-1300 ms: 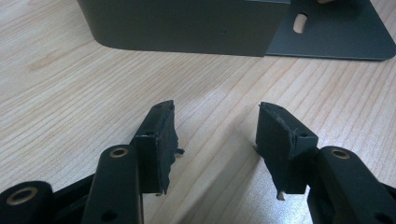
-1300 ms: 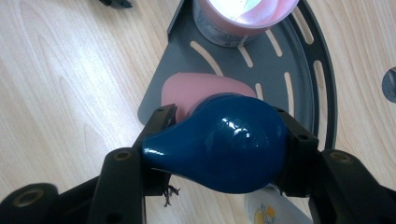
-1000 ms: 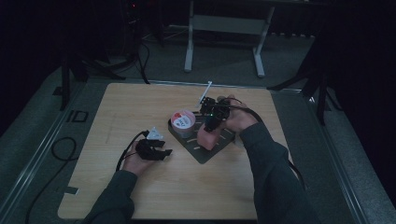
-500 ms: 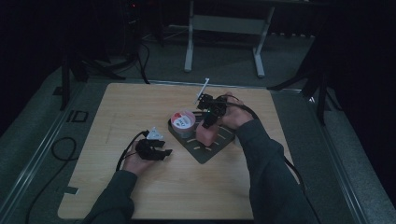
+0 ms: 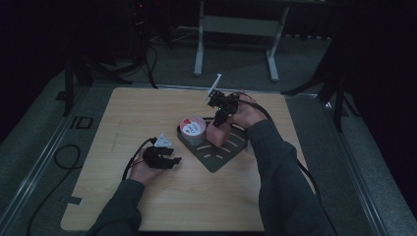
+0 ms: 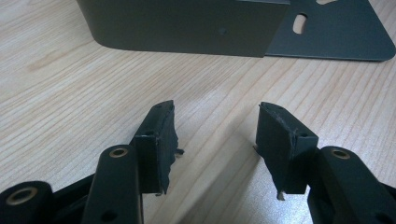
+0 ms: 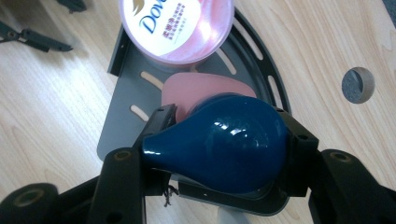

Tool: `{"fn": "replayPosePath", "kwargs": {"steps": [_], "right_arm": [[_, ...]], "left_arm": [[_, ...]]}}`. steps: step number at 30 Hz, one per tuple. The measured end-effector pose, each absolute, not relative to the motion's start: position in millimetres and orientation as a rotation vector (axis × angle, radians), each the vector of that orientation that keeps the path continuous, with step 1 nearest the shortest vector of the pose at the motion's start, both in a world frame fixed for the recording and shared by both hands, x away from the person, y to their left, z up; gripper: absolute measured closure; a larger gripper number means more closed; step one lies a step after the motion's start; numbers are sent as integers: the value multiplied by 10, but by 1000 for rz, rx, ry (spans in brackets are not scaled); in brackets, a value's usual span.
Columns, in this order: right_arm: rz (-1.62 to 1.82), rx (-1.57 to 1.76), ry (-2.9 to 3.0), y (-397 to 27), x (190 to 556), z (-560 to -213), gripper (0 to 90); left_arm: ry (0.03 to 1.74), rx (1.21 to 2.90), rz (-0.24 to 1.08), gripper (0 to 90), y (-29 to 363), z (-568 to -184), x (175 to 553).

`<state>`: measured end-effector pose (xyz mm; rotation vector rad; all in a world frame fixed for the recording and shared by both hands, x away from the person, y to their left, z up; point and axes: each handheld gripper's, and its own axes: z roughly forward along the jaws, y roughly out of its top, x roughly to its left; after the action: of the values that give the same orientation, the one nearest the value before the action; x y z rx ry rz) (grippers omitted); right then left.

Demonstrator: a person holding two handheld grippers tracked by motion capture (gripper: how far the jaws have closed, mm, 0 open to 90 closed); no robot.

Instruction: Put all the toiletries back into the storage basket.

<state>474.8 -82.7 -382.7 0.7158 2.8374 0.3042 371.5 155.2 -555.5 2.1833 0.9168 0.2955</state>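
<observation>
Left tool (image 5: 173,160) rests low on the wooden tabletop (image 5: 123,118), near the person's side, held in the left hand (image 5: 142,169). In the left gripper view its jaws stand moderately wide with bare wood between them; nothing is held. Just ahead of the jaws: the upright wall and flat slotted base of the dark grey metal rack (image 6: 187,23).

Farther in, mid-table, the rack (image 5: 216,152) lies flat on the tabletop, a quarter-round plate with slots. On its left part sits a round tub with a pink and white printed lid (image 5: 193,127); in the right gripper view the lid (image 7: 177,25) reads "Dove".

Beside the tub, to its right, the right tool (image 5: 217,120) points down over the rack, held in the right hand (image 5: 246,113). Its jaws are closed on a glossy dark blue bulb-shaped object (image 7: 224,144), pads pressing both flanks, narrow end toward the left jaw. Below the bulb a pink piece (image 7: 201,91) lies on the rack; whether the bulb touches it cannot be told.

Beyond the rack, a round hole in the tabletop (image 7: 357,85). Far edge: grey floor and a metal stand (image 5: 236,29).
</observation>
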Motion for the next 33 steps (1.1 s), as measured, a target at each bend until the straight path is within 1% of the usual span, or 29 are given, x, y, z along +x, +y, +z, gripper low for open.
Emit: {"fn": "replayPosePath", "kwargs": {"steps": [17,33], "right_arm": [[276,819,2796,-773,5002,-3928,475],[286,920,2758,-742,5145,-3989,475]], "left_arm": [[917,2186,295,473,1551,-5553,3715],[917,2185,294,473,1551,-5553,3715]]}}
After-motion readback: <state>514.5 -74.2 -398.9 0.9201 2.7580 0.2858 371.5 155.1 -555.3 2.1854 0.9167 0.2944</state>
